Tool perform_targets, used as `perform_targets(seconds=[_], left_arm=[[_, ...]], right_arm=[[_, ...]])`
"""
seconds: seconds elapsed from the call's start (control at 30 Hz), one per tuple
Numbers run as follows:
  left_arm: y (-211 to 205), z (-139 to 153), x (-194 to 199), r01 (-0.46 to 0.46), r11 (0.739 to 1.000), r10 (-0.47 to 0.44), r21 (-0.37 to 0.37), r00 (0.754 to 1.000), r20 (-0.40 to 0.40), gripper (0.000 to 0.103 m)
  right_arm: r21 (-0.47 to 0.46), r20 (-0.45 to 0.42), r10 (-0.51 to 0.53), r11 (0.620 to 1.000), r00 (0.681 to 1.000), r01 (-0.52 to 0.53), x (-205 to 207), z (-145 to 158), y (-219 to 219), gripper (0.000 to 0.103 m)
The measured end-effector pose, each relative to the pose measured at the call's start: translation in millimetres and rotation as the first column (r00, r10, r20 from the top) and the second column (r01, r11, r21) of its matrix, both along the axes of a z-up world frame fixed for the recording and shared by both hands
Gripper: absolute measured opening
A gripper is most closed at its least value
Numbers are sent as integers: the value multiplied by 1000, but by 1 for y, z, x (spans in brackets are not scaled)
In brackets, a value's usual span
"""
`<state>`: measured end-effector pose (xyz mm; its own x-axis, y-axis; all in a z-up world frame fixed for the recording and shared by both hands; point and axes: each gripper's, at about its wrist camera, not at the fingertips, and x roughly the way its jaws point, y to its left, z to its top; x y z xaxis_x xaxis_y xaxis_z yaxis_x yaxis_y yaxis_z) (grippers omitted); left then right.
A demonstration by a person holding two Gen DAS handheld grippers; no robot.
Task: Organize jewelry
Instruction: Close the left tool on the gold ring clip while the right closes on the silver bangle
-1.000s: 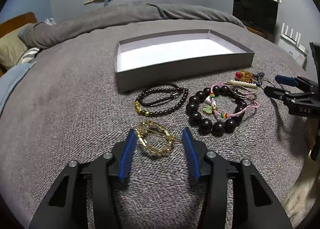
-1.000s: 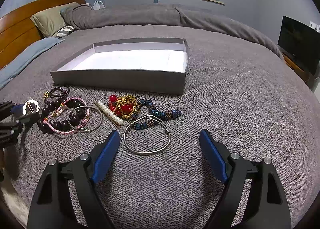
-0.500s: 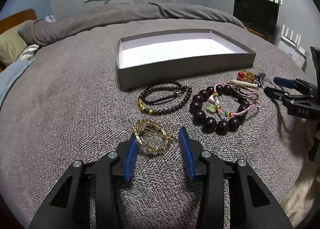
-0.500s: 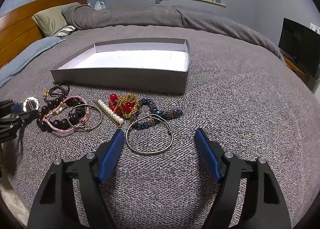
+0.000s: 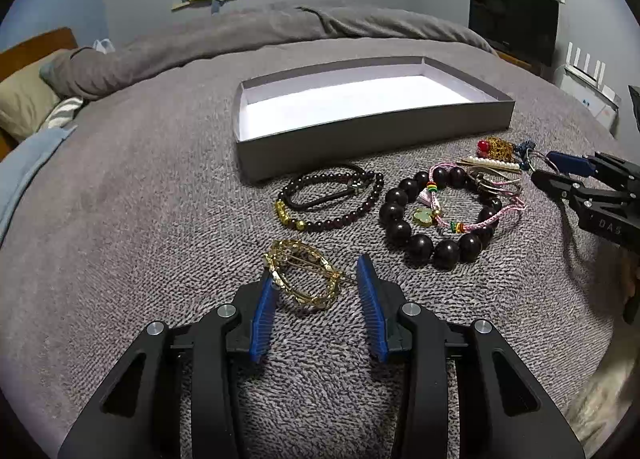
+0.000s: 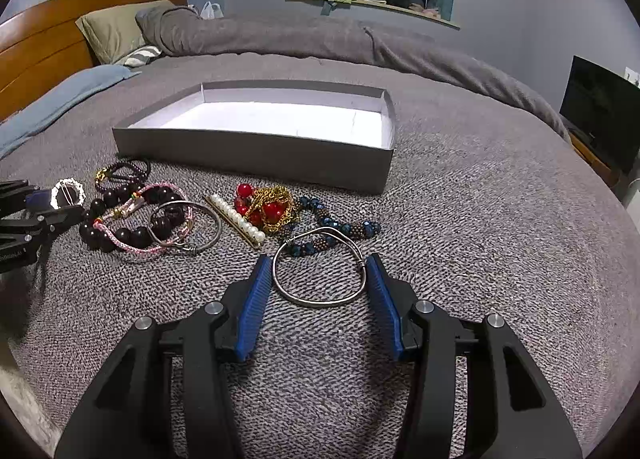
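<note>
An open grey box (image 5: 372,147) (image 6: 256,155) lies on the grey bedspread, its white floor bare. My left gripper (image 5: 316,273) straddles a gold oval ring (image 5: 306,299). Its left pad is against the rim; the right pad stands a little off, so the gripper is open. My right gripper (image 6: 318,263) is closing, and both pads meet a silver bangle (image 6: 320,303) lying flat. Between the two grippers lie a big dark bead bracelet (image 5: 400,227), a small-bead bracelet (image 5: 360,211), a pink cord (image 5: 480,223), a second bangle (image 6: 212,219), a pearl bar (image 6: 240,215), red beads on gold chain (image 6: 272,211) and a blue bead strand (image 6: 344,227).
A rolled grey duvet (image 6: 280,35), pillows (image 6: 116,27) and a wooden headboard (image 6: 44,39) lie beyond the box. A dark screen (image 5: 512,19) stands off the bed's right side. The bedspread right of the blue bead strand is bare.
The right jaws drew in from well outside the silver bangle until they reached its rim. The left jaws narrowed slightly around the gold ring. Neither piece has left the bedspread.
</note>
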<state>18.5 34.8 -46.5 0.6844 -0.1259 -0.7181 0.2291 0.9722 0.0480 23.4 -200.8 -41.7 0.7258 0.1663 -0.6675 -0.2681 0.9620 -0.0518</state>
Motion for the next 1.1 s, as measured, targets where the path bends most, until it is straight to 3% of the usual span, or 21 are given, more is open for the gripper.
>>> perform_targets(seconds=[0.13,0.2,0.43,0.7,0.77,0.8,1.0,1.1], left_arm=[[1,2,-1,4,1000,-4,-12,1000,4,33],[1,2,-1,14,1000,-14,-19,1000,-2,24],[-2,0,0,18,1000,-18,-7,1000,-8,23],[3,-1,3,2,1000,-2,-29,1000,-11,33],[4,0,4,-12,1000,13,-18,1000,1,49],[5,0,4,-17,1000,17,-14,1000,5,51],[7,0,8,-23,1000,24,-5,1000,11,51],[9,2,7,-45,999,44,15,999,25,58]], right_arm=[[16,10,-8,1000,1000,8,-1,2,-3,49],[25,16,-14,1000,1000,14,-2,4,-5,49],[48,14,-22,999,1000,21,0,5,-8,49],[68,0,-18,998,1000,18,1,4,-10,49],[67,0,-19,998,1000,19,1,3,-9,49],[66,0,-19,998,1000,19,0,3,-9,49],[61,-1,-20,998,1000,20,1,1,-8,49],[61,0,-20,998,1000,20,1,1,-7,49]])
